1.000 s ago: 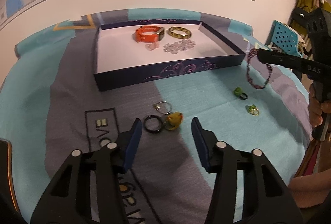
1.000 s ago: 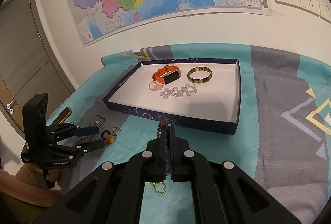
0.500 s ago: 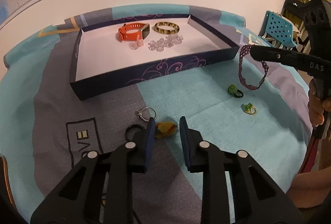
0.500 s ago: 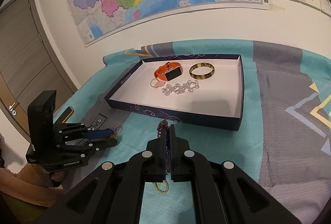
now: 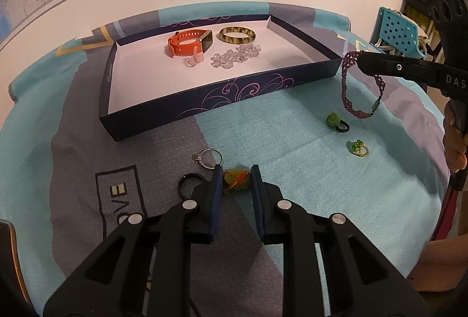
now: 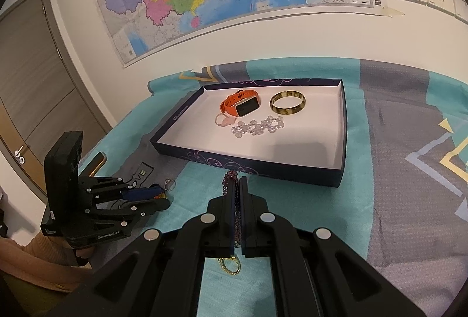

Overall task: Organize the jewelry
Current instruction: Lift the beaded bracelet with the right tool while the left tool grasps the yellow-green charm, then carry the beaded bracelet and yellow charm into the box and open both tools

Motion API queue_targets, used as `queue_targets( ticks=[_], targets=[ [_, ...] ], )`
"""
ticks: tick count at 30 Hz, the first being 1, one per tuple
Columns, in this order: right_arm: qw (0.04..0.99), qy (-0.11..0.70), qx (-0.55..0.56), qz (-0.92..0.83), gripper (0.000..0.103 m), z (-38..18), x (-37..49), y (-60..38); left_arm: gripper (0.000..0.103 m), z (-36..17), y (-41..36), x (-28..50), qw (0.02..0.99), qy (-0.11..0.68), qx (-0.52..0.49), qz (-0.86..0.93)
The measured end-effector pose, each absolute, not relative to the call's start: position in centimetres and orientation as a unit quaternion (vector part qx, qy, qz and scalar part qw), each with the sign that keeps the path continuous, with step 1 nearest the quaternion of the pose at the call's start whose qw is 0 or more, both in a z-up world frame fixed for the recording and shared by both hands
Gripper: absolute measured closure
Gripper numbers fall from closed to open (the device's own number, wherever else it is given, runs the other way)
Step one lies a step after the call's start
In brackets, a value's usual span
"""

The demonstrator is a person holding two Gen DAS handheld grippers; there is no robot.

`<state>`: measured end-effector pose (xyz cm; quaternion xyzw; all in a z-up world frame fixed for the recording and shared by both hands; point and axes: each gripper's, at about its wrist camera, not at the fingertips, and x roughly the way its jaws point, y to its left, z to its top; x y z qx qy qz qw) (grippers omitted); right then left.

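The dark purple beaded bracelet (image 5: 355,88) hangs clamped in the closed right tongs (image 6: 237,185), just off the near right corner of the dark blue shallow cardboard box (image 5: 204,100). In front of that box, the left tongs (image 5: 235,181) have just been closing around a yellow-orange ring (image 5: 237,181) lying on the teal-and-grey cloth (image 5: 292,185); whether the pads press it cannot be told.

The cloth (image 5: 292,126) is teal with grey blocks; the tray (image 5: 204,104) navy with lilac swirls; at its twelve o'clock, an orange watch (image 5: 190,43) and mottled amber bangle (image 5: 237,35).
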<state>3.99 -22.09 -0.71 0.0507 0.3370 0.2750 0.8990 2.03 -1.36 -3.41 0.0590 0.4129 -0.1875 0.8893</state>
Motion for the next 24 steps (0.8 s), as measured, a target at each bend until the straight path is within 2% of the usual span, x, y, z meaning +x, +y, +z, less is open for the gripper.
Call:
queue_targets(
  ticks=[24],
  targets=[
    [0.906, 0.307, 0.051, 0.286, 0.102, 2.3, 7.2, -21.4, 0.084, 1.9, -0.4, 4.9, 0.912, 0.357, 0.031, -0.199]
  ],
)
